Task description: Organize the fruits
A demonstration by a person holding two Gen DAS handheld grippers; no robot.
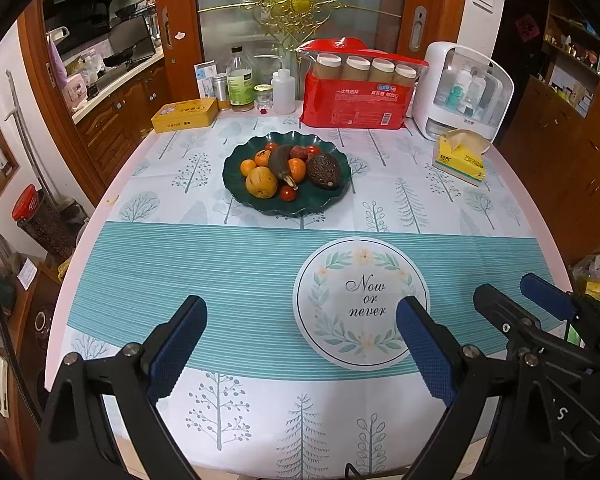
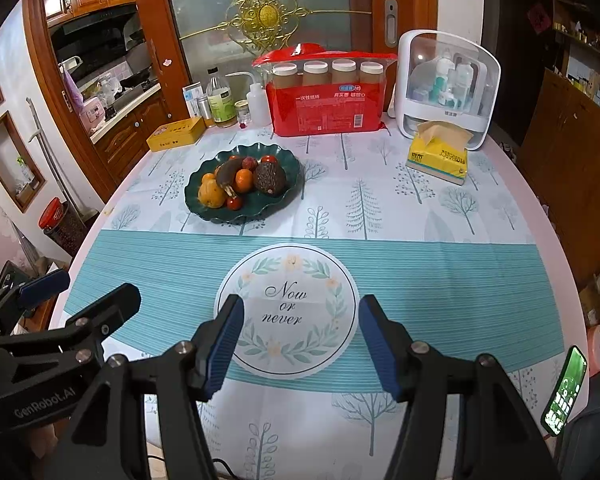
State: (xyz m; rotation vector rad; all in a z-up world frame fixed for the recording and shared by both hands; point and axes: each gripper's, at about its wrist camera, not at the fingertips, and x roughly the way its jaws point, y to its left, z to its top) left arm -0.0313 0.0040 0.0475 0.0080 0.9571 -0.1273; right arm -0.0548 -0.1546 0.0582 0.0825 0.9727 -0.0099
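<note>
A dark green scalloped plate (image 1: 236, 194) (image 2: 290, 192) stands on the far half of the table. It holds a yellow pear (image 1: 261, 182) (image 2: 211, 195), a dark brown avocado (image 1: 324, 171) (image 2: 269, 178), a blackened banana (image 1: 281, 162) (image 2: 228, 173), small oranges (image 1: 297, 169) and red cherry tomatoes (image 1: 288, 193). My left gripper (image 1: 302, 346) hangs open over the near striped band of the cloth, nothing between its fingers. My right gripper (image 2: 300, 346) is open too, over the round "Now or never" print (image 2: 286, 308), well short of the plate.
Along the back edge stand a yellow tin (image 1: 185, 115), bottles (image 1: 240, 80), a red pack of paper cups (image 1: 358, 88), a white storage case (image 1: 462, 90) and a yellow tissue box (image 1: 460, 156). A lit phone (image 2: 564, 390) lies at the near right edge.
</note>
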